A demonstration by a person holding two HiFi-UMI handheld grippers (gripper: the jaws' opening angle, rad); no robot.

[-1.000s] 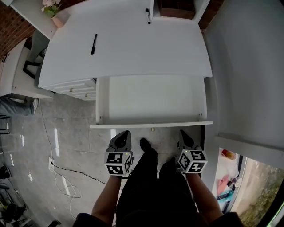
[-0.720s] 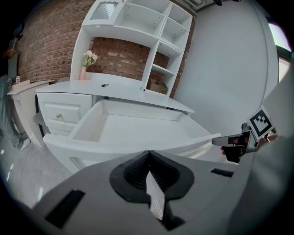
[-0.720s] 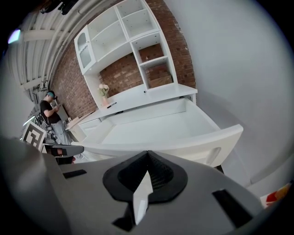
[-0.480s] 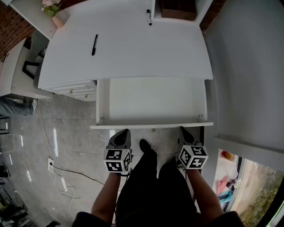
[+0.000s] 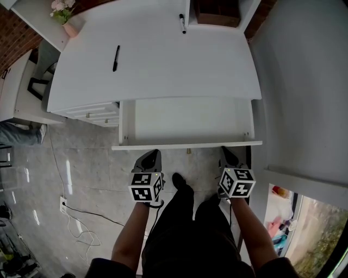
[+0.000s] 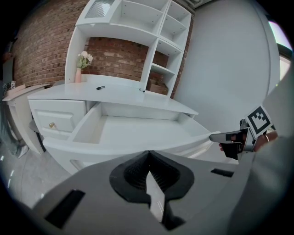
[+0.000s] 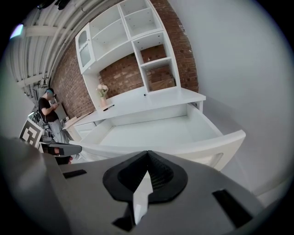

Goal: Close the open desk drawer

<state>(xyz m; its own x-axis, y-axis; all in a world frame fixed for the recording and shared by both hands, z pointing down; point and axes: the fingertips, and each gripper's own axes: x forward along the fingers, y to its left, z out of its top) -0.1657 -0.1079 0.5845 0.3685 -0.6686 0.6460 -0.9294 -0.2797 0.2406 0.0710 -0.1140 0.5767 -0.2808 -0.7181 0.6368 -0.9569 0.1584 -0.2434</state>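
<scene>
A: While looking down from the head view, log the desk drawer (image 5: 185, 145) first.
B: Logged. Stands pulled out from under the counter (image 5: 163, 70), front panel towards the person's legs, bare white bottom exposed. Reads the same in the left gripper view, desk drawer (image 6: 133, 132), and in the right gripper view, desk drawer (image 7: 156, 133).
A: State of the left hand-held gripper (image 5: 154, 154)?
B: Closed, jaw against jaw, clamped on nothing; checked on the left hand-held gripper (image 6: 148, 158) in its own view. Points at the front panel, left of its middle, just short of it. Cannot resolve contact.
A: And the right hand-held gripper (image 5: 224, 151)?
B: Also closed and empty; see right hand-held gripper (image 7: 147, 158). Points at the panel near its right end, tip close to it.
A: Anything else worth entering?
B: On the counter: a black pen (image 5: 116, 56) towards the left, a second pen (image 5: 182, 21) at the back by the shelf unit (image 5: 217, 11), a pink vase (image 5: 69, 27) of flowers at the far left corner. Left of the open drawer: small drawers (image 5: 95, 111) with knobs, shut. On the tiled floor (image 5: 81, 163): a cable (image 5: 87, 210).
</scene>
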